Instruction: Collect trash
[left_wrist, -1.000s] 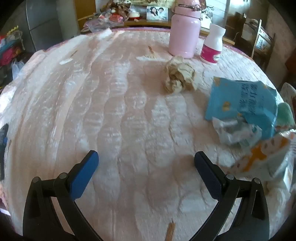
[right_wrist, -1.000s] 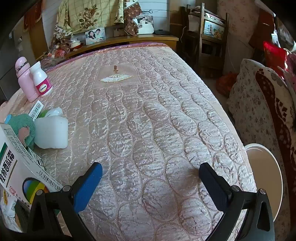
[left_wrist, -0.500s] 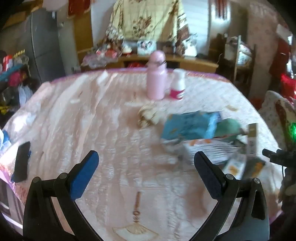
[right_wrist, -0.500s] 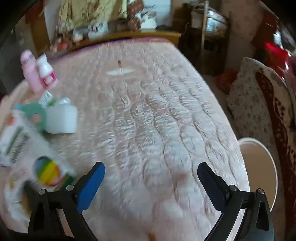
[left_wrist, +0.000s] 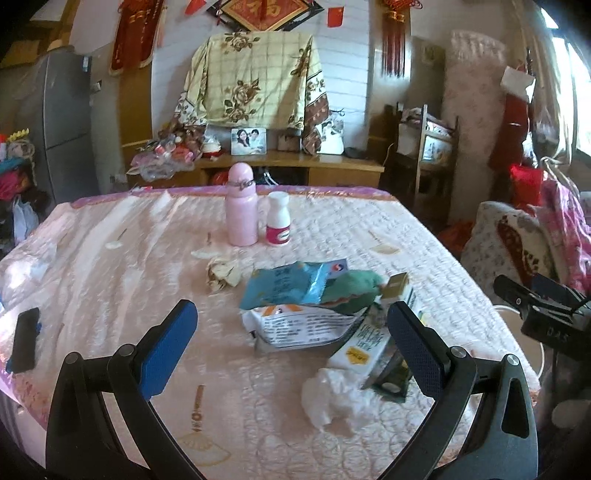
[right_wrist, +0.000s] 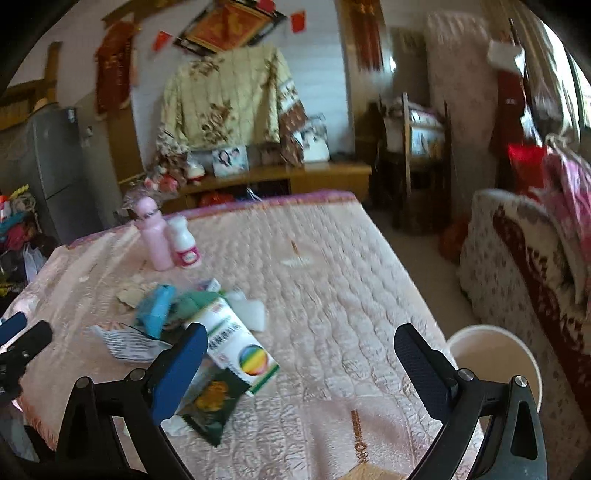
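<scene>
Trash lies in a heap on the pink quilted table (left_wrist: 122, 280): a blue snack bag (left_wrist: 288, 284), a white printed wrapper (left_wrist: 303, 328), a white medicine box (right_wrist: 240, 350), a dark sachet (right_wrist: 210, 406), a crumpled white tissue (left_wrist: 332, 402) and a brownish paper ball (left_wrist: 221, 275). My left gripper (left_wrist: 291, 349) is open and empty, held back above the near edge. My right gripper (right_wrist: 301, 365) is open and empty, to the right of the heap. A white bin (right_wrist: 495, 358) stands on the floor off the table's right edge.
A pink bottle (left_wrist: 242, 206) and a white pill bottle (left_wrist: 277, 223) stand at the far middle. A black phone (left_wrist: 24, 339) lies at the left edge. A green cloth (left_wrist: 351, 286) sits among the trash. An upholstered chair (right_wrist: 524, 266) stands to the right.
Both grippers have pulled back and risen away from the table, so the whole tabletop and room now show. Both stay open and empty.
</scene>
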